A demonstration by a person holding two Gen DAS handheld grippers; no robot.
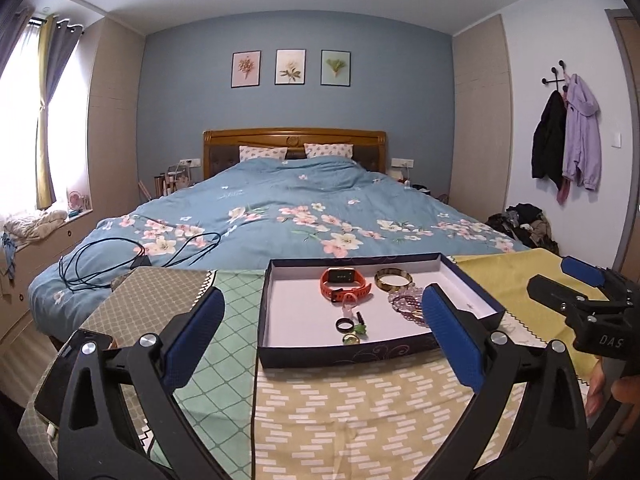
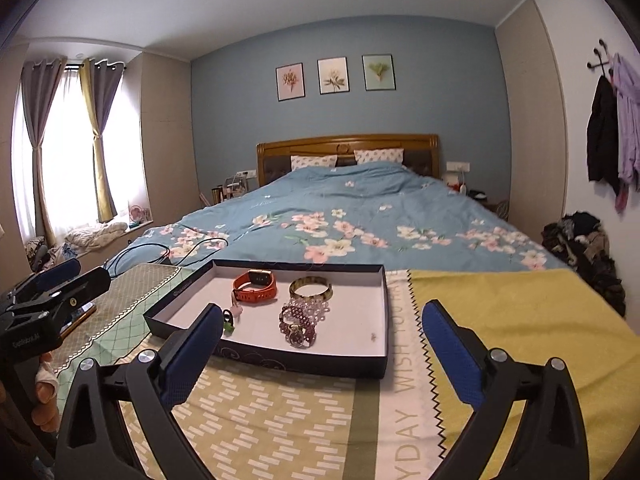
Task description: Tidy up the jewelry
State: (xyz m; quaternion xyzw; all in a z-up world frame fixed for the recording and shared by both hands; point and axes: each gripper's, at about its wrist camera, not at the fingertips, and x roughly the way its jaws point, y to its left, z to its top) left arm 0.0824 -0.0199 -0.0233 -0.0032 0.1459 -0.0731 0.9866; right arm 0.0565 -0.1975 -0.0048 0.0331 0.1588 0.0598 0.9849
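From the left wrist camera, my left hand-held gripper (image 1: 322, 330) is spread wide with nothing between its blue pads. The shallow box tray (image 1: 344, 354) sits just ahead on the patterned cloth (image 1: 340, 420). Inside the tray, the orange smartwatch (image 1: 345, 282) lies toward the far rim, the bangle (image 1: 393, 279) is beside it on the right, and the rings (image 1: 348, 330) are nearer the front wall. Bare cloth lies between the tray's front wall and my pads. A phone (image 1: 68, 364) lies left of the tray at the cloth's edge.

From the right wrist camera, my right hand-held gripper (image 2: 322, 338) is likewise released and empty. The tray's right wall (image 2: 387, 320) borders open yellow cloth (image 2: 520, 340). The bead bracelets (image 2: 302, 316) sit mid-tray.
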